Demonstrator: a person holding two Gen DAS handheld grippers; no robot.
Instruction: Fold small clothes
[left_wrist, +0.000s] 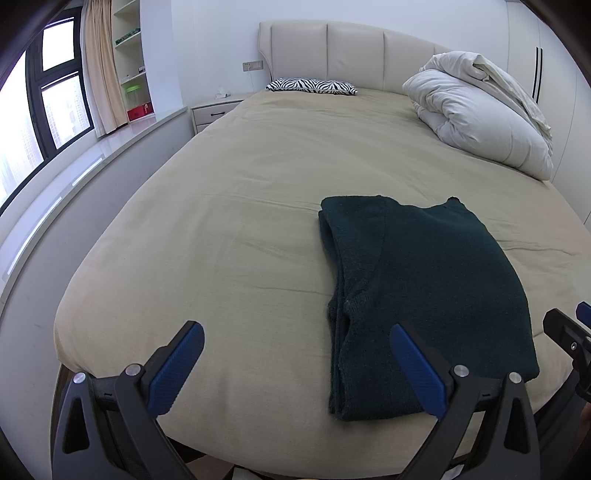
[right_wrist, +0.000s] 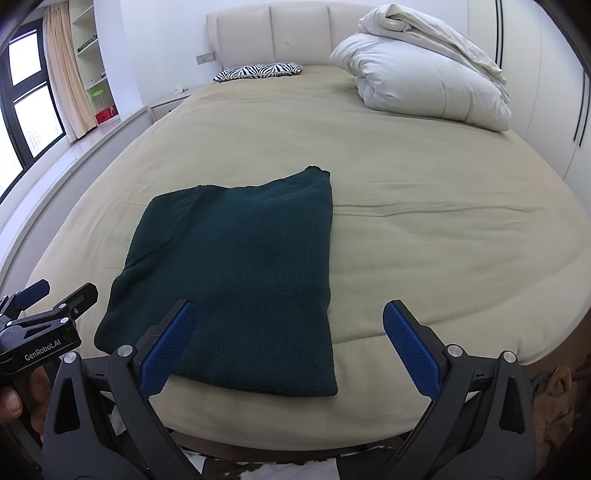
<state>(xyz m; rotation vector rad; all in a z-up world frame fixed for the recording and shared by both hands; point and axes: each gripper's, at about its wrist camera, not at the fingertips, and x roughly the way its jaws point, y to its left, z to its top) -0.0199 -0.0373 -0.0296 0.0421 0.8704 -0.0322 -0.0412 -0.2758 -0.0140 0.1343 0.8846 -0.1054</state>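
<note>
A dark green knit sweater (left_wrist: 424, 295) lies folded into a rough rectangle on the beige bed sheet (left_wrist: 240, 221), near the foot of the bed. It also shows in the right wrist view (right_wrist: 236, 273). My left gripper (left_wrist: 297, 334) is open and empty, above the bed's front edge, just left of the sweater's near corner. My right gripper (right_wrist: 290, 314) is open and empty, over the sweater's near right edge. The left gripper also shows at the left edge of the right wrist view (right_wrist: 55, 295), and the right one at the right edge of the left wrist view (left_wrist: 569, 328).
A rolled white duvet (left_wrist: 480, 107) lies at the bed's far right. A zebra-print pillow (left_wrist: 312, 85) sits by the headboard (left_wrist: 351, 51). A nightstand (left_wrist: 214, 110), window ledge (left_wrist: 92, 155) and shelves (left_wrist: 129, 55) stand to the left. A white wardrobe (left_wrist: 554, 74) stands to the right.
</note>
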